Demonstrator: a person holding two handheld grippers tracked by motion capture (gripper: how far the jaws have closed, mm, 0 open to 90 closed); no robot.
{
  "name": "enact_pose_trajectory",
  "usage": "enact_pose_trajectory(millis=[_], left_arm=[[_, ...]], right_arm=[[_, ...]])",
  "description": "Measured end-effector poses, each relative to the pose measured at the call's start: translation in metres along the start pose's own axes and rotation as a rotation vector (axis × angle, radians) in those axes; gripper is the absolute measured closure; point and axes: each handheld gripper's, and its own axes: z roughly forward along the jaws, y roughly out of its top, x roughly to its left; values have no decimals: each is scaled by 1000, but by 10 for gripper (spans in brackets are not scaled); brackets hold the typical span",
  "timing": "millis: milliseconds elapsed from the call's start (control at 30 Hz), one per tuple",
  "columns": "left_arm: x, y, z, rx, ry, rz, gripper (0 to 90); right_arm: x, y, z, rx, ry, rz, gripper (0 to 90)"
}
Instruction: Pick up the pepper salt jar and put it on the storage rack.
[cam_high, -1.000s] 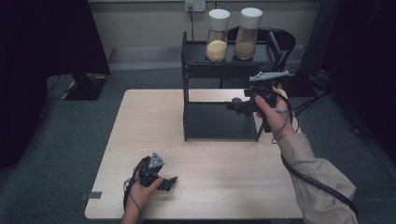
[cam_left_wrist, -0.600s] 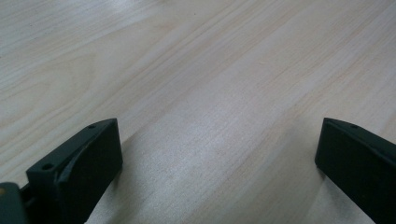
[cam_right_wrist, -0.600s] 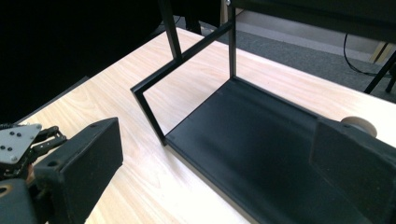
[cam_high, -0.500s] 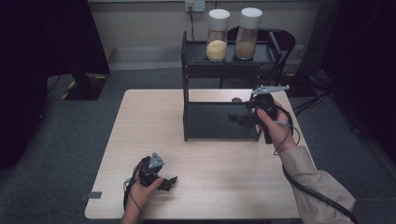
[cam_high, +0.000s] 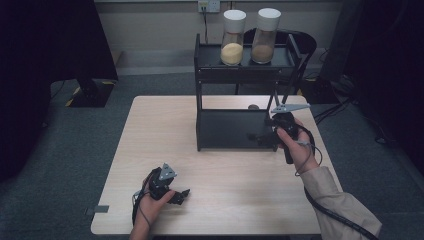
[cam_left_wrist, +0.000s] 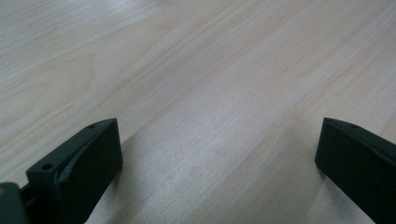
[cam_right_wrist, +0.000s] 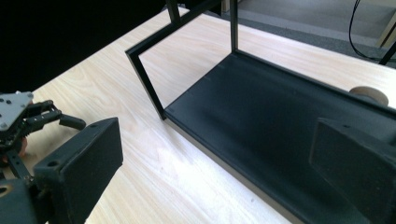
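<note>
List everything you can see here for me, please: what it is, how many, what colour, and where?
Table: one, pale wood, centre of the room.
Rack: one, black, two shelves, at the table's far side.
Jars: two, clear with white lids, side by side on the rack's top shelf; one holds yellow grains, the other brown.
Disc: one, small, tan, on the table behind the rack.
Floor: grey carpet around the table.
Wall socket: one, white, on the far wall.
Left gripper: black, jaws open, resting on the table's near edge, in the left hand.
Right gripper: black, jaws open and empty, beside the rack's lower shelf, in the right hand.
</note>
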Motion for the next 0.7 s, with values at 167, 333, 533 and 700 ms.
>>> enact_pose_trajectory(millis=[167,333,533,700], left_arm=[[0,0,0,0,0,0,0],[0,0,0,0,0,0,0],[0,0,0,0,0,0,0],[0,0,0,0,0,0,0]], right_arm=[[-2,-9,0,4,4,7,17],[-4,-20,0,10,5,17,17],[-3,-31,0,19,-1,12,17],[-3,-39,0,19,-1,9,17]])
